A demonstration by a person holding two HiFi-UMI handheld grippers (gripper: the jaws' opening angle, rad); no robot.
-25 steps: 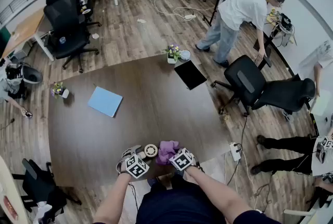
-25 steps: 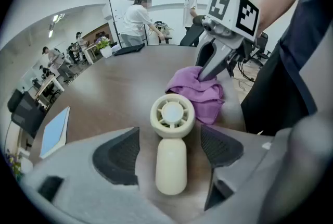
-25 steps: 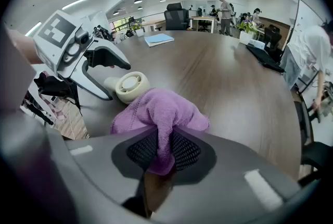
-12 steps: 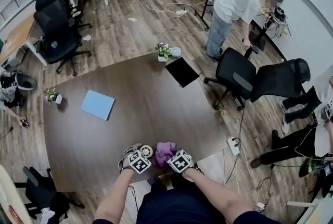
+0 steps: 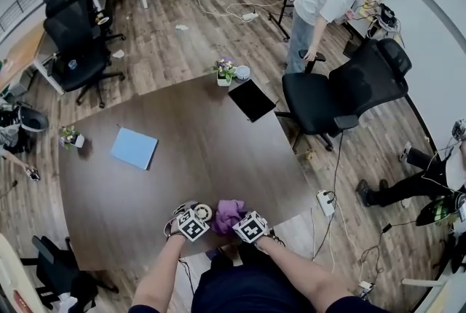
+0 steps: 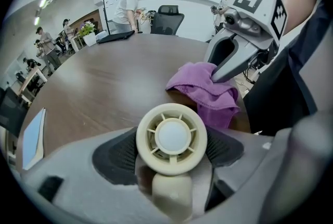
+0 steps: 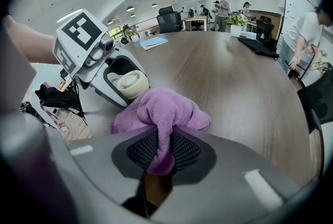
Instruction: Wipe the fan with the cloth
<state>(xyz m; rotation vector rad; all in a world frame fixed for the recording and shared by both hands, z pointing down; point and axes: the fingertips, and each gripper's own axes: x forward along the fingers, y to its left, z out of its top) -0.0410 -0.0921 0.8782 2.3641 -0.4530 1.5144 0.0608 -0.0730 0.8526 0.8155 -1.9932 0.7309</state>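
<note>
A small cream fan (image 6: 171, 138) with a round grille sits between my left gripper's (image 6: 171, 152) dark pads, which press on both sides of its ring. From the head view, the fan (image 5: 202, 212) is at the near table edge, just ahead of the left gripper (image 5: 196, 218). My right gripper (image 7: 164, 152) is shut on a fold of the purple cloth (image 7: 161, 111), whose bulk rests on the table. The cloth (image 5: 231, 213) lies just right of the fan, close to it, with the right gripper (image 5: 245, 220) behind it. The right gripper view shows the fan (image 7: 130, 84) inside the left gripper (image 7: 115, 82).
The dark brown table (image 5: 204, 151) carries a blue notebook (image 5: 134, 148), a black tablet (image 5: 251, 100), a flower pot (image 5: 224, 71) and a small plant (image 5: 70, 137). Black office chairs (image 5: 320, 97) and a standing person (image 5: 328, 2) are beyond the far right edge. A power strip (image 5: 322, 202) lies on the floor.
My left gripper and the fan have shifted a little to the left and down. The cloth and right gripper have stayed put. Behind the table the person and the black chairs have moved.
</note>
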